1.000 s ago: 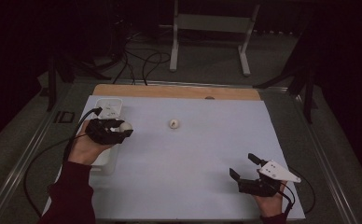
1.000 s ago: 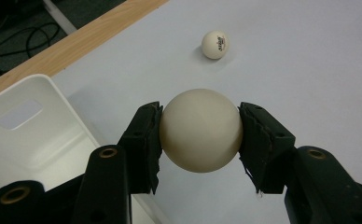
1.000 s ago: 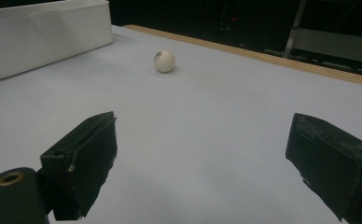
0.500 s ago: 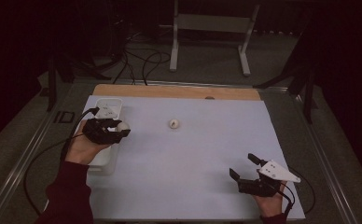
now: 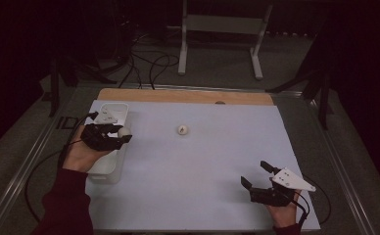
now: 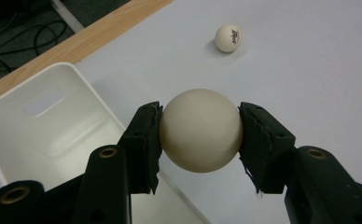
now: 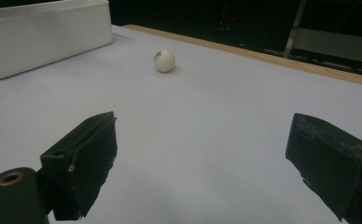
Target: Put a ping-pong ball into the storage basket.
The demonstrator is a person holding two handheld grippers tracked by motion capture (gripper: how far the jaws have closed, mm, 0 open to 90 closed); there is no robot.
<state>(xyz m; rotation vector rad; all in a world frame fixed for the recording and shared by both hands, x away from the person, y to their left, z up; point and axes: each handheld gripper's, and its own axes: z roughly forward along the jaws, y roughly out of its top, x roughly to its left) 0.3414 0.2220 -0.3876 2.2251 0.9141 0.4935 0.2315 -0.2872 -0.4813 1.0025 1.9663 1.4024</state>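
Left claw (image 6: 200,135) clamped on cream ball (image 6: 201,130) at rim of white bin (image 6: 53,135), left of frame, drop pending; second ball (image 5: 183,129) loose mid-counter (image 5: 217,161); right claw (image 5: 258,177) spread wide, idle, lower right.

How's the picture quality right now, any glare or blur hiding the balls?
High view: dim, dark surroundings, held ball small. Left gripper view: sharp, evenly lit, no glare on it; loose ball casts a soft shadow. Right gripper view: near fingers slightly soft.
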